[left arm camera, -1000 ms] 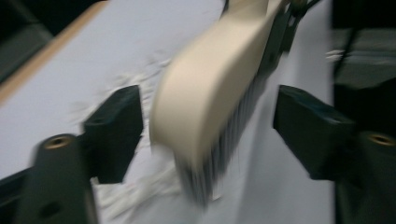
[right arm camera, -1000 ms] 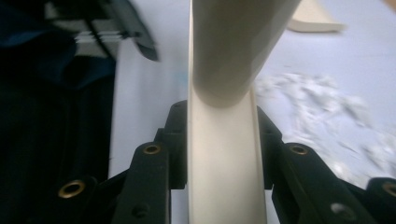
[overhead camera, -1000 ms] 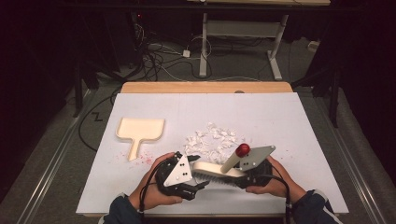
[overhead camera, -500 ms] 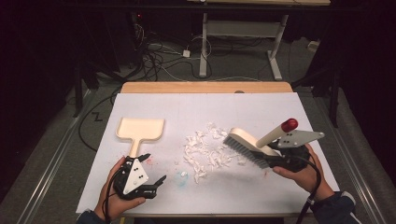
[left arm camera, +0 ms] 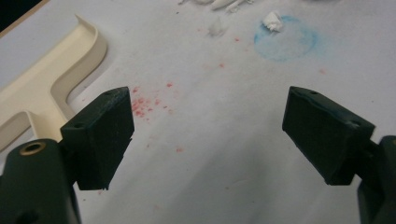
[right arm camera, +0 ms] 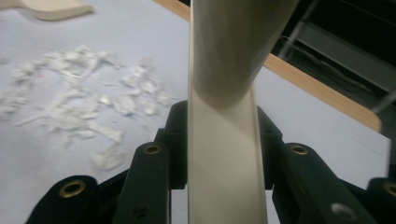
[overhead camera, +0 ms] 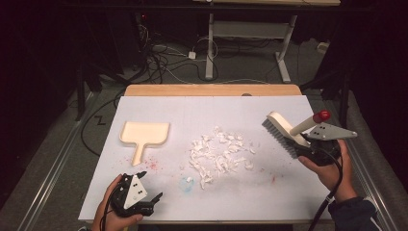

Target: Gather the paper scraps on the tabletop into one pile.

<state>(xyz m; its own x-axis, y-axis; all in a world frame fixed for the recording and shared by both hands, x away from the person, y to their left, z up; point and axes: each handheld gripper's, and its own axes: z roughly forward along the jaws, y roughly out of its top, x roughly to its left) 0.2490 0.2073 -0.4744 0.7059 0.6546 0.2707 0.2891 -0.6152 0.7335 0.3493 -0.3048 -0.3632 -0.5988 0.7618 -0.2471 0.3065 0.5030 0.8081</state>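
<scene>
With the bench (overhead camera: pixel 144 202) under both arms, I see the dustpan (overhead camera: pixel 144 133) lying near its left edge and paper scraps (overhead camera: pixel 216 154) mid-bench. My right hand-held gripper (overhead camera: pixel 308 147) is clamped on the brush (overhead camera: pixel 284 129) handle, raised near the right edge. My left hand-held gripper (left arm camera: pixel 208 135), jaws just opened wide and holding nothing, sits at the near-left corner.
</scene>
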